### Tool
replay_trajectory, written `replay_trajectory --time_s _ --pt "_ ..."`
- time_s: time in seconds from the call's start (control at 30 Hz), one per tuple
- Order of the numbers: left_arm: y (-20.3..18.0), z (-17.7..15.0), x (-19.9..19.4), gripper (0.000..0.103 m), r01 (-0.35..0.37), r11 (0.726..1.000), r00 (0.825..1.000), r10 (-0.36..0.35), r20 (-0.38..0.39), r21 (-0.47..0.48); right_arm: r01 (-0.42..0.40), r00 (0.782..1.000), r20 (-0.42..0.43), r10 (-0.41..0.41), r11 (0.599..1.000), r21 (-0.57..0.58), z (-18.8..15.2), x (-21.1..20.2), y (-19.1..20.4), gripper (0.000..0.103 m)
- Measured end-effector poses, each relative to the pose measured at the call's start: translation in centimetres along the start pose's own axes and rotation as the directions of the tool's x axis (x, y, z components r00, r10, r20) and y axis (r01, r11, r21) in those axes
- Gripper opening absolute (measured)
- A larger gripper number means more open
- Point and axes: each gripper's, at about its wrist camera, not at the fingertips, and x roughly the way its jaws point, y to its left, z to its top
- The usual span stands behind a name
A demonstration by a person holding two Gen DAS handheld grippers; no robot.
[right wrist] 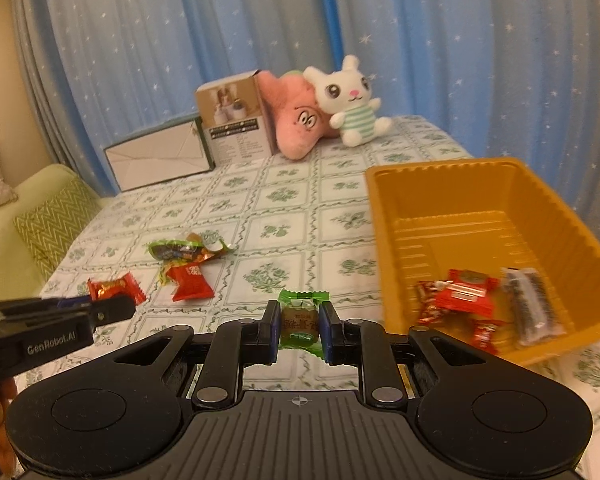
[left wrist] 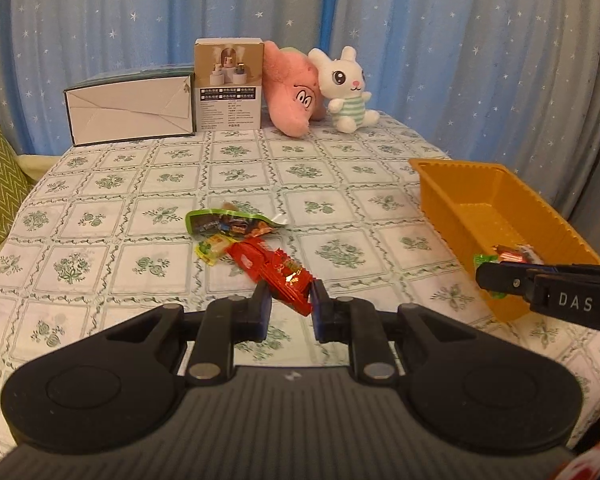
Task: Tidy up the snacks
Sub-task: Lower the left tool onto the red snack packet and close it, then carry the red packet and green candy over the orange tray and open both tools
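In my right claw (right wrist: 299, 326) I have a small green-wrapped candy with a brown centre (right wrist: 300, 320), clamped between the two pads and hanging just above the tabletop (right wrist: 284, 208), a little short of the near left corner of the ribbed orange plastic tray (right wrist: 452, 200). My left claw (left wrist: 290, 300) is pinched on the corner of a red foil snack packet with gold print (left wrist: 288, 278), which also looks clear of the floral cloth. The tray already has a few red wrapped sweets (right wrist: 462, 292) and a clear sleeve of dark biscuits (right wrist: 530, 306) at its near end; a loose heap of green and red packets (right wrist: 184, 260) still waits mid-table. To do this well I judge I should carry each piece over the tray wall before letting go, taking the right one first since it is nearest, keeping the two claws from crossing, and releasing low so nothing bounces out or tips the light tray.
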Motion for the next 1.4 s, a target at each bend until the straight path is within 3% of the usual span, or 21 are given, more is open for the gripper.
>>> replay_trajectory --time_s 0.47,0.77,1.4 --pt "-7.3 0.7 -3.1 0.018 0.083 0.994 0.996 -0.085 0.028 0.073 0.049 0.998 0.044 -0.051 0.997 0.056 0.5 -5.8 -4.3 0.020" --pt "-11.3 1.9 -3.2 0.018 0.144 0.982 0.988 -0.150 0.039 0.123 0.089 0.995 0.045 -0.093 0.993 0.082 1.1 -7.9 -6.8 0.020" --pt "-18.3 5.2 1.0 0.018 0.255 0.952 0.966 -0.258 0.000 0.171 0.153 0.986 0.042 -0.160 0.978 0.141 4.9 -8.5 -14.5 0.020"
